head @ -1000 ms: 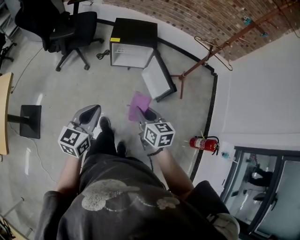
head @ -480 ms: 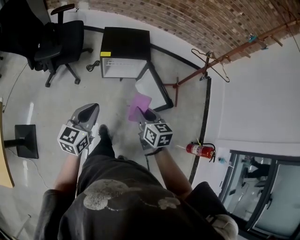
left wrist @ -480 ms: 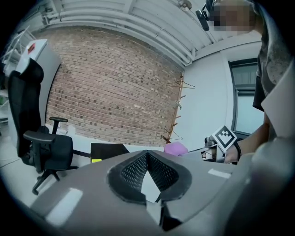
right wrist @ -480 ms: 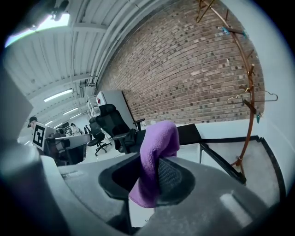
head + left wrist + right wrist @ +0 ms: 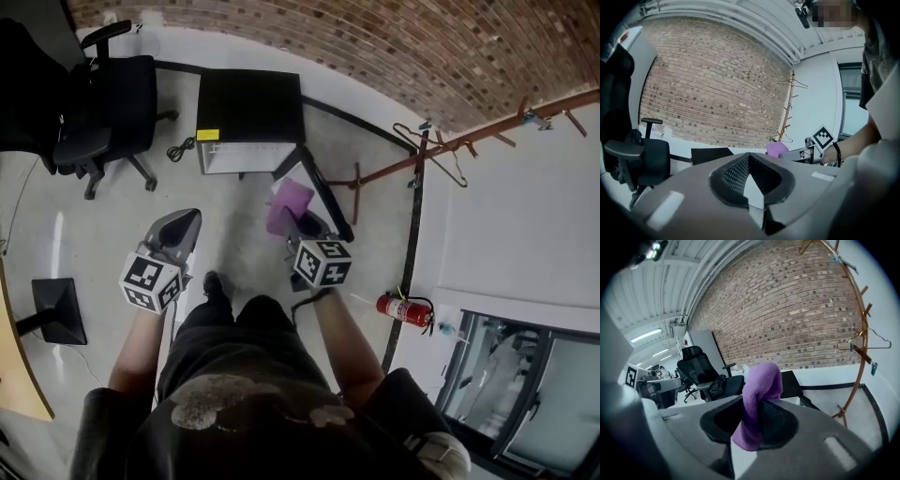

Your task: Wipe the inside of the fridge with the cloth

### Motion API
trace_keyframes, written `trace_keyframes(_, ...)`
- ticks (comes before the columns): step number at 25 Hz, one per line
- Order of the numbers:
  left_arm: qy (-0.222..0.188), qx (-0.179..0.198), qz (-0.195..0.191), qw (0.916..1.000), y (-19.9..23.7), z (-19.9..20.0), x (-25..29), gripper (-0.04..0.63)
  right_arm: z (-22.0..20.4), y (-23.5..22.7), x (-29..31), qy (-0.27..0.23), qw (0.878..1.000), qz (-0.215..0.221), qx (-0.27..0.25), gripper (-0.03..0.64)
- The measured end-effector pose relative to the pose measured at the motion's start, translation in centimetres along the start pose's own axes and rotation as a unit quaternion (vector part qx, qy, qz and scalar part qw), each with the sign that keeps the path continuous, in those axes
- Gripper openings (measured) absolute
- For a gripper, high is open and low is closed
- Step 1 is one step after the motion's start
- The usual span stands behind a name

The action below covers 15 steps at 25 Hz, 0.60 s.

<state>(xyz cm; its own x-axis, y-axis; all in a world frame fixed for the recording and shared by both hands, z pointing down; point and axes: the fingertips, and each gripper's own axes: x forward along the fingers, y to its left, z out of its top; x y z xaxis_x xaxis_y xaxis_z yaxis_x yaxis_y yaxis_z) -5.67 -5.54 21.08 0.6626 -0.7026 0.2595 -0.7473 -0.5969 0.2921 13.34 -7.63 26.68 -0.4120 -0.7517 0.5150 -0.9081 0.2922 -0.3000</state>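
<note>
Near the open fridge (image 5: pixel 248 105), we hold our right tool (image 5: pixel 298 222) clamped on the cloth (image 5: pixel 288 203), our left tool (image 5: pixel 190 218) pressed together, empty.

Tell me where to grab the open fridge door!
Probably the fridge door by its top edge near the free end, coming down from above. It stands swung wide open, a thin upright slab, so jaws can straddle that edge. The left gripper is empty; the right gripper holds the cloth.

fridge (image 5: pixel 248 108) inside barely seen, desk (image 5: pixel 19 375) cut by L edge
</note>
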Motion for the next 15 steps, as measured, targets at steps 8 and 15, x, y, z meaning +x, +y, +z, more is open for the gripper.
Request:
trace_keyframes(8,0.026,-0.014,0.014,0.9994,4.2,-1.3,5.6,0.017,-1.2,-2.8,6.6,0.04,0.999,0.018,0.0,0.075)
trace_keyframes(15,0.016,-0.005,0.047,0.9988,8.3,-3.4,11.6,0.017,-4.4,-4.7,16.0,0.086,0.992,0.084,-0.042,0.075)
